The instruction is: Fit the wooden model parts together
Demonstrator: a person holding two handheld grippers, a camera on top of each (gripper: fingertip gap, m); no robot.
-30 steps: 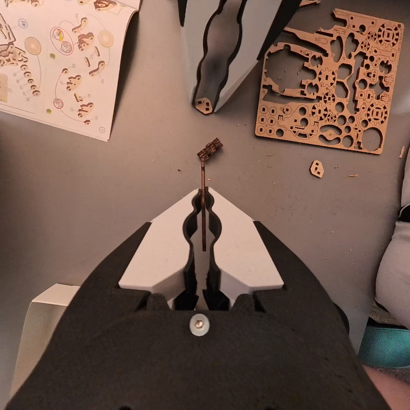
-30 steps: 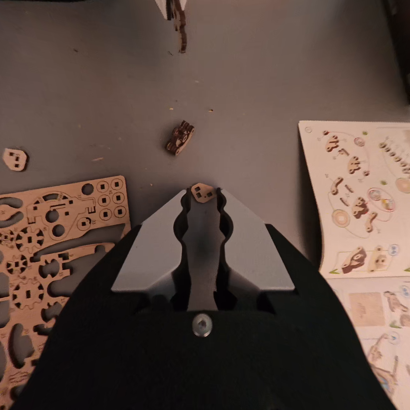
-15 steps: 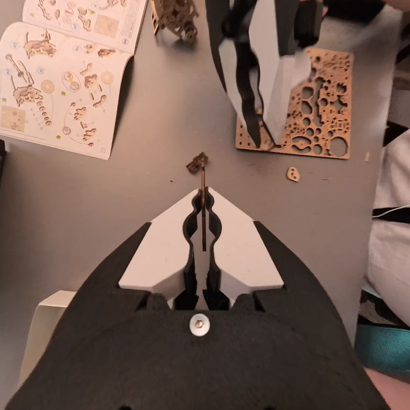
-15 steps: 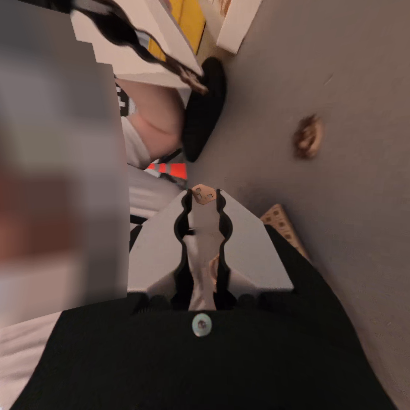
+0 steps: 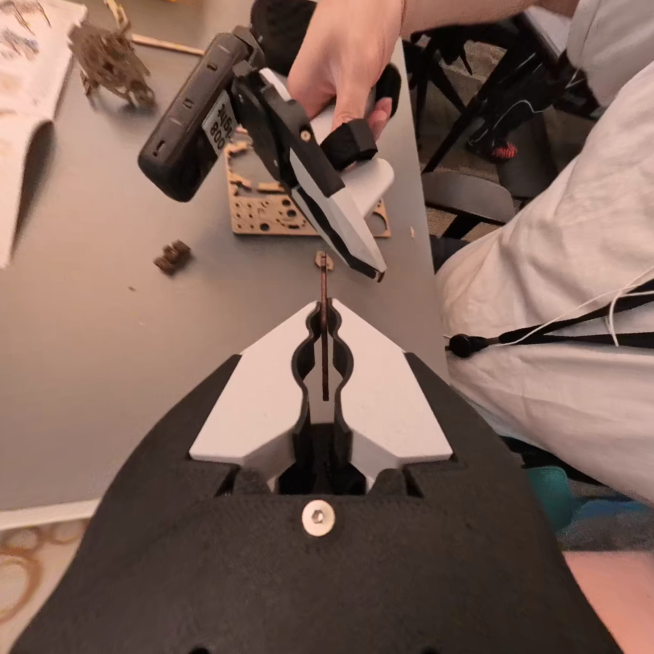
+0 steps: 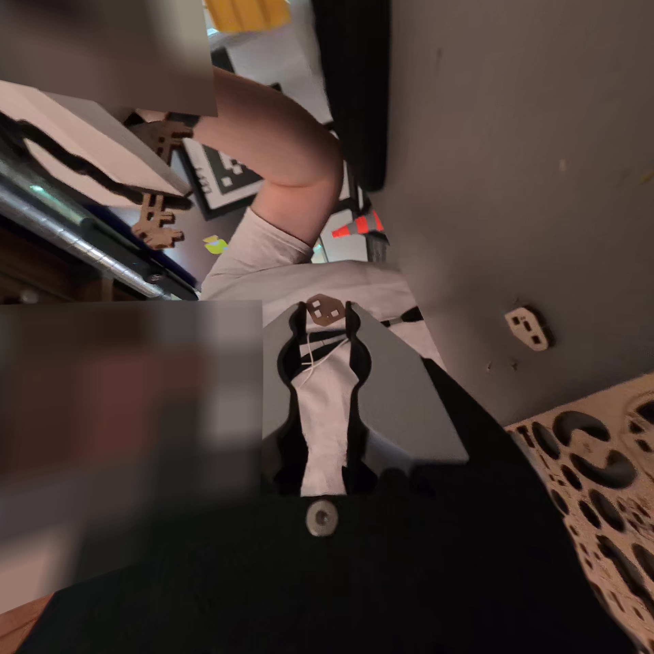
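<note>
My left gripper (image 5: 324,300) pinches a thin notched wooden strip (image 5: 323,279) edge-on above the grey table (image 5: 88,336); my right gripper (image 6: 325,311) clamps a small slotted plate (image 6: 325,314), probably level with the strip

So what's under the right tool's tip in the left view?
Bare grey table, its edge, and a small pale wooden plate nearby. The right tool hovers; its own held plate shows only as an edge.

Open white instruction booklet (image 5: 21,116): cut off at the 9–10 o'clock edge, print blurred. Tan laser-cut plywood sheet (image 6: 601,502): cropped at the 4 o'clock edge; in the left wrist view partly hidden behind the right gripper (image 5: 377,274). Dark assembled wooden model (image 5: 109,69): motion-blurred, detail unreadable.
</note>
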